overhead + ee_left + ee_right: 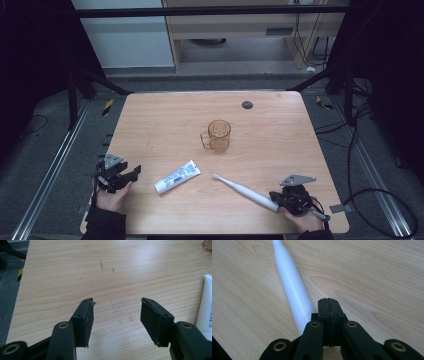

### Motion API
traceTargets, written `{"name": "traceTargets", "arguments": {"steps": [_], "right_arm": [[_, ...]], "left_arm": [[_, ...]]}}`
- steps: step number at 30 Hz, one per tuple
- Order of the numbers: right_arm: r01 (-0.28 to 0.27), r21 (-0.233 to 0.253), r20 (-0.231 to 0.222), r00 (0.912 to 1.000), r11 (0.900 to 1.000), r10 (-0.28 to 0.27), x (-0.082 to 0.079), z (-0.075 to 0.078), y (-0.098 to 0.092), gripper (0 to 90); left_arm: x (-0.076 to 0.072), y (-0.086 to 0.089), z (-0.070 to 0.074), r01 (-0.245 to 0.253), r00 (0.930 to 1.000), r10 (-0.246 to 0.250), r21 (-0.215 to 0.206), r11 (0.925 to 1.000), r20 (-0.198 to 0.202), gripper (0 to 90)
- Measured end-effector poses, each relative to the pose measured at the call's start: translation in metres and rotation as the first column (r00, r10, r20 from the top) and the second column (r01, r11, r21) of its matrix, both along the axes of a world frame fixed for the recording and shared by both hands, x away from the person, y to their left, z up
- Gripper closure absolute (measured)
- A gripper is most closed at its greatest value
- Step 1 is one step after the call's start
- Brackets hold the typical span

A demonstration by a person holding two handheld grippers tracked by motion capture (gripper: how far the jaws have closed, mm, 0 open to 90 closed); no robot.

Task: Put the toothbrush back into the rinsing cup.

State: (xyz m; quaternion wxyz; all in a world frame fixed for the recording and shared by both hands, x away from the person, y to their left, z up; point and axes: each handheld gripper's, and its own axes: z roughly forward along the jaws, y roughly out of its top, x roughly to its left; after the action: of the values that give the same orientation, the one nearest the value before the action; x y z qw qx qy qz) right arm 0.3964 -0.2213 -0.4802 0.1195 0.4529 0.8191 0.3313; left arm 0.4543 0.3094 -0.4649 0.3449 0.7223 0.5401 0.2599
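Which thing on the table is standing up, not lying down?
The see-through orange cup stands upright. The toothpaste tube and white toothbrush both lie flat.

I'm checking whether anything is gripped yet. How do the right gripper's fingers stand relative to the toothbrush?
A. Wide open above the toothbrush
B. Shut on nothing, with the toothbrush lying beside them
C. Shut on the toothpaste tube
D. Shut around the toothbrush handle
B: in the right gripper view the right gripper has its fingers pressed together with nothing between them, and the white toothbrush lies on the table beside them.
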Motion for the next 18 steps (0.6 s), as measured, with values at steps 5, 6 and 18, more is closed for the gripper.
{"name": "traceTargets", "arguments": {"steps": [5, 6, 18], "right_arm": [[-0.014, -0.002, -0.003, 0.9999, 1.0, 0.014, -0.0032, -0.0007, 0.0024, 89.7], [-0.015, 0.001, -0.003, 0.9999, 1.0, 0.015, -0.0038, -0.0009, 0.003, 89.7], [-0.021, 0.002, -0.009, 0.9997, 1.0, 0.021, -0.0074, -0.0015, 0.0046, 89.7]], "left_arm": [[-0.0002, -0.0002, 0.0001, 0.001, 1.0, -0.001, 0.001, 1.0, 0.0, 43.3], [-0.0002, -0.0002, 0.0001, 0.001, 1.0, -0.001, 0.001, 1.0, 0.0, 43.3], [-0.0002, -0.0006, 0.0001, 0.002, 1.0, -0.002, 0.003, 1.0, 0.0, 43.2]]}}
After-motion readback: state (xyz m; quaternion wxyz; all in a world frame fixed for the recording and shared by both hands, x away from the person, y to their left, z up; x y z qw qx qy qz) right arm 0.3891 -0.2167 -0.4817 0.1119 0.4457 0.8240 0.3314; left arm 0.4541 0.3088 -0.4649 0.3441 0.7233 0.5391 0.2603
